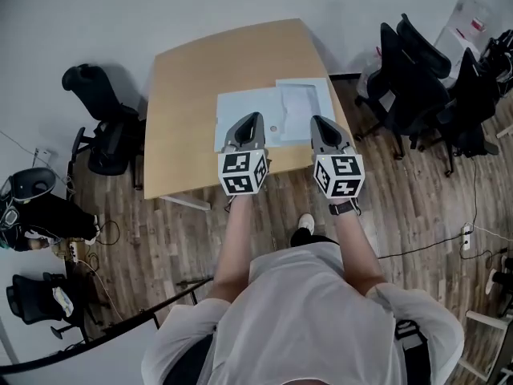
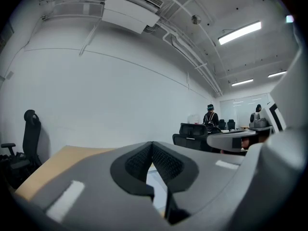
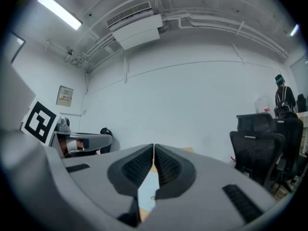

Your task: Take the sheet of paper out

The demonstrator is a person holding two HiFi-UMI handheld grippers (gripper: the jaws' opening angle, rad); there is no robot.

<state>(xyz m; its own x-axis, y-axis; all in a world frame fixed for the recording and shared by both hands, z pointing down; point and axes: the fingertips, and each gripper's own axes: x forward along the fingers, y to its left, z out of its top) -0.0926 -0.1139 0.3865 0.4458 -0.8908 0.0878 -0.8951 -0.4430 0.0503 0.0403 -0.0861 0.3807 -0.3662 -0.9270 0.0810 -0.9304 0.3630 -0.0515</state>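
A pale blue flat folder lies on the wooden table, near its front edge. A paler sheet or sleeve overlaps the folder's right end. My left gripper hovers over the folder's front middle, pointing level, its jaws shut on nothing. My right gripper is level over the paler sheet's front edge, also shut and empty. In the left gripper view the closed left gripper faces the wall. Below the shut right gripper a strip of the blue folder shows in the right gripper view.
A black office chair stands left of the table. Several black chairs crowd the right side. The floor is wood planks. People stand far off across the room.
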